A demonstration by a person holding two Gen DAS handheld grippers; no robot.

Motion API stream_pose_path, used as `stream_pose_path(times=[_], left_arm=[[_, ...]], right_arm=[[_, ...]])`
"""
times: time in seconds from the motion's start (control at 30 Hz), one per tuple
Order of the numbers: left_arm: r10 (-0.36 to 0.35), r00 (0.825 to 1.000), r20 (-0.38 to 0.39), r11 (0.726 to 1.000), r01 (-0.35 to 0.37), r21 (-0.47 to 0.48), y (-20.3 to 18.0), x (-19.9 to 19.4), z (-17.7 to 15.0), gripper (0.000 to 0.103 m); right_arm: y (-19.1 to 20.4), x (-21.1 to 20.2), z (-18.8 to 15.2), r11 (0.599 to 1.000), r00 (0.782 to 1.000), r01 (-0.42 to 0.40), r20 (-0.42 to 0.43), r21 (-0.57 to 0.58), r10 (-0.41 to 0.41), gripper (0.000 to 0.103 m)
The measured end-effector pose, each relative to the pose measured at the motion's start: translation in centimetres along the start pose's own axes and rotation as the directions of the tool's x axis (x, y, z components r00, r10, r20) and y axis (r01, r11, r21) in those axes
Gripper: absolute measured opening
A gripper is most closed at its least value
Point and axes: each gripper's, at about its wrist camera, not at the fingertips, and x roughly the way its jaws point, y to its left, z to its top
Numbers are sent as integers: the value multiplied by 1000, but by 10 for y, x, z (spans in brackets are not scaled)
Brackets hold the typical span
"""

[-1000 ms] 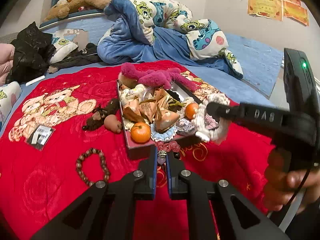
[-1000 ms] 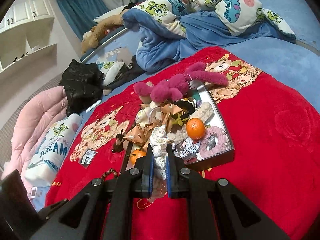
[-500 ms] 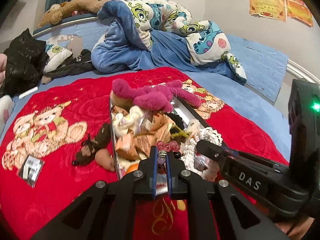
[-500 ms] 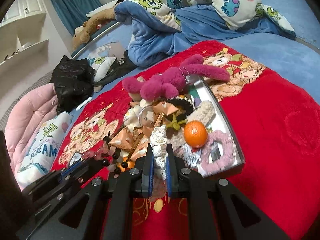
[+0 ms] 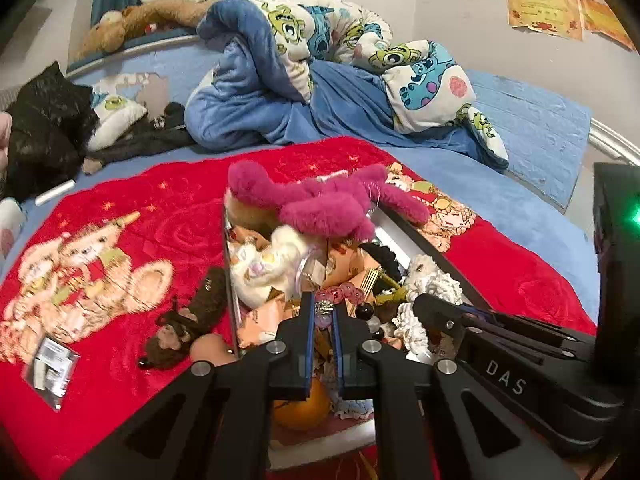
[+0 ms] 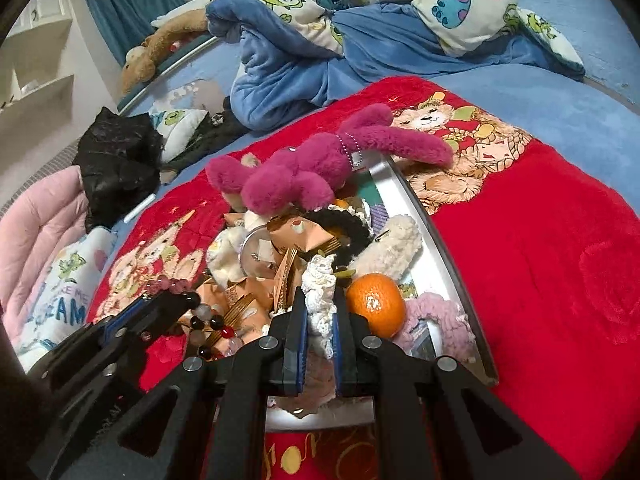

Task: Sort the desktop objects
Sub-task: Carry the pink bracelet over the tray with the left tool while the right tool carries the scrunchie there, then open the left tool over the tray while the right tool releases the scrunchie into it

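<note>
Metal tray (image 6: 436, 240) on the red blanket already brims with sorted things, while above it the left hand-held gripper (image 5: 323, 312) pinches a bead bracelet (image 5: 344, 294) and the right hand-held gripper (image 6: 320, 312) clamps a white lace scrunchie (image 6: 318, 284), both seemingly awaiting release.

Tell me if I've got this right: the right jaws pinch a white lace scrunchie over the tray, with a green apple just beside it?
Not quite. The fruit beside the white lace scrunchie is an orange, not a green apple, as the right wrist view shows. The rest holds: the right gripper has its jaws pinched on the scrunchie over the tray.
</note>
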Motion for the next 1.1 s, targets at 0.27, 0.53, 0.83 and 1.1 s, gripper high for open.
stream_pose_path(times=[0.27, 0.53, 0.83, 1.1], left_arm=[[-15, 1000, -11, 1000, 15, 8, 6, 21, -6, 8], [-7, 1000, 0, 1000, 7, 19, 4, 20, -11, 8], [7, 1000, 10, 1000, -7, 15, 5, 16, -10, 8], [41, 999, 19, 999, -41, 19, 9, 6, -9, 73]], right_arm=[[4, 6, 0, 999, 999, 30, 25, -41, -29, 10], [5, 10, 1, 999, 999, 33, 31, -37, -32, 11], [8, 9, 0, 999, 999, 16, 48, -44, -14, 15], [17, -9, 2, 997, 993, -37, 111, -71, 45, 28]])
